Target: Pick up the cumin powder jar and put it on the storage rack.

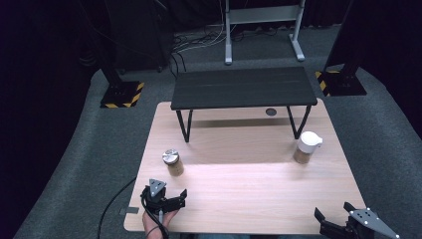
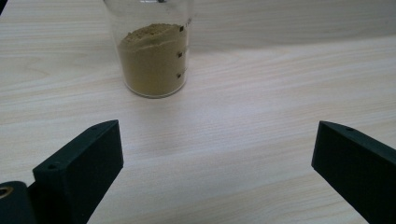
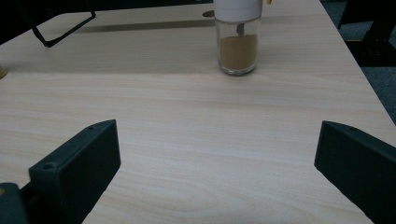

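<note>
A glass jar with a silver lid (image 1: pixel 172 162), half full of yellow-brown powder (image 2: pixel 153 60), stands left of the table's middle. My left gripper (image 1: pixel 165 196) sits just in front of it near the front edge, open, nothing between its jaws. A second glass jar with a white lid (image 1: pixel 307 147), holding brown powder (image 3: pixel 237 50), stands at the right, beside a leg of the black shelf. My right gripper (image 1: pixel 334 222) is open at the front right corner, well short of that jar.
A low black shelf on thin metal legs (image 1: pixel 243 87) spans the back of the light wooden table (image 1: pixel 249 184). A round cable hole (image 1: pixel 270 112) lies under it. Grey carpet surrounds the table, with stand bases marked in yellow and black stripes (image 1: pixel 121 94).
</note>
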A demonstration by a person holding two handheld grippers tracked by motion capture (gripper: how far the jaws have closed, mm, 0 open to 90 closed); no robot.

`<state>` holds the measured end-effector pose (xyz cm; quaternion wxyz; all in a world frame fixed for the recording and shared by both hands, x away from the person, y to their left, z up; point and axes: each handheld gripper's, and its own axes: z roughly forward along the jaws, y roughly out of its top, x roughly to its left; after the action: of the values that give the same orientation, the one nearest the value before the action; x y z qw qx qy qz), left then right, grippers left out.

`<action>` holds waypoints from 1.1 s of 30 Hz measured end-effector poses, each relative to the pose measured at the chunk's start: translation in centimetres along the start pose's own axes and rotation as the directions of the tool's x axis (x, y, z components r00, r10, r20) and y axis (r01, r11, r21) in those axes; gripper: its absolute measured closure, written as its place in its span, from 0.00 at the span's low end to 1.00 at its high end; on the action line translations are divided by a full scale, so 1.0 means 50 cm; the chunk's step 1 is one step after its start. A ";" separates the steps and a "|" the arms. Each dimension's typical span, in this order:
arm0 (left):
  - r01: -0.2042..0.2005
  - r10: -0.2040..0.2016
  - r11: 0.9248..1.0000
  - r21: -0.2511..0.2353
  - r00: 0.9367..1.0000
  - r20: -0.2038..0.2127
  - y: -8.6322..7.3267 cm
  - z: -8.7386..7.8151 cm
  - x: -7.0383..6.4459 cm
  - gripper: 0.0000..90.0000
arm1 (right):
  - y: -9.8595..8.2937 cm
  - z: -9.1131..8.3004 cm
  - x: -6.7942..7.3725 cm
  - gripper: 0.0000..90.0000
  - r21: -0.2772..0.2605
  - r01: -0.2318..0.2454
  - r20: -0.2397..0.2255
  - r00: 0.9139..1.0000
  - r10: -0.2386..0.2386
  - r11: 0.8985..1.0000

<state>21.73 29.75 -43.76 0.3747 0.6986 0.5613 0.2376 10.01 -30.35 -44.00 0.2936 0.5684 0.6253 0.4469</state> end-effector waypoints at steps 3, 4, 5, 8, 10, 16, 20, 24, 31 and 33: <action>0.007 -0.007 1.000 -0.005 1.000 -0.007 -0.004 0.003 0.001 0.01 | 0.000 0.001 0.001 0.00 0.003 -0.001 0.000 1.000 0.001 1.000; 0.007 -0.007 1.000 -0.006 1.000 -0.010 -0.005 0.004 0.001 0.01 | 0.000 0.002 0.003 0.00 0.004 0.004 0.002 1.000 -0.004 1.000; 0.006 -0.006 1.000 -0.009 1.000 -0.011 -0.007 0.004 0.002 0.01 | 0.001 0.003 0.005 0.00 0.007 0.008 0.001 1.000 -0.008 1.000; 0.021 -0.022 0.999 -0.030 0.999 -0.026 -0.015 0.007 0.000 0.01 | 0.005 0.004 0.008 0.00 0.019 0.025 0.002 1.000 -0.025 1.000; 0.016 -0.017 0.999 -0.032 0.999 -0.042 -0.015 0.011 -0.007 0.01 | 0.006 0.003 0.008 0.00 0.016 0.024 0.004 1.000 -0.024 1.000; 0.004 -0.007 0.999 -0.051 0.998 -0.055 -0.018 0.026 -0.018 0.00 | 0.004 0.003 0.018 0.00 0.011 0.034 0.023 0.999 -0.034 0.999; 0.009 -0.013 0.998 -0.064 0.998 -0.068 -0.020 0.036 -0.024 0.00 | 0.007 0.004 0.019 0.00 0.018 0.038 0.020 0.999 -0.038 0.999; 0.025 -0.032 0.996 -0.081 0.996 -0.087 -0.014 0.047 -0.030 0.00 | 0.003 0.006 0.017 0.00 0.011 0.029 0.018 0.999 -0.029 1.000; 0.047 -0.058 0.992 -0.117 0.993 -0.098 -0.007 0.070 -0.023 0.00 | -0.004 0.015 0.026 0.00 0.007 0.028 0.024 0.999 -0.028 1.000; 0.047 -0.060 0.992 -0.119 0.992 -0.109 -0.004 0.081 -0.025 0.00 | -0.004 0.016 0.024 0.00 0.009 0.025 0.021 0.999 -0.025 1.000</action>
<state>24.33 27.53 -46.26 0.3890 0.6458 0.5853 0.2984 10.39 -29.00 -44.37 0.3033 0.5663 0.6313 0.4345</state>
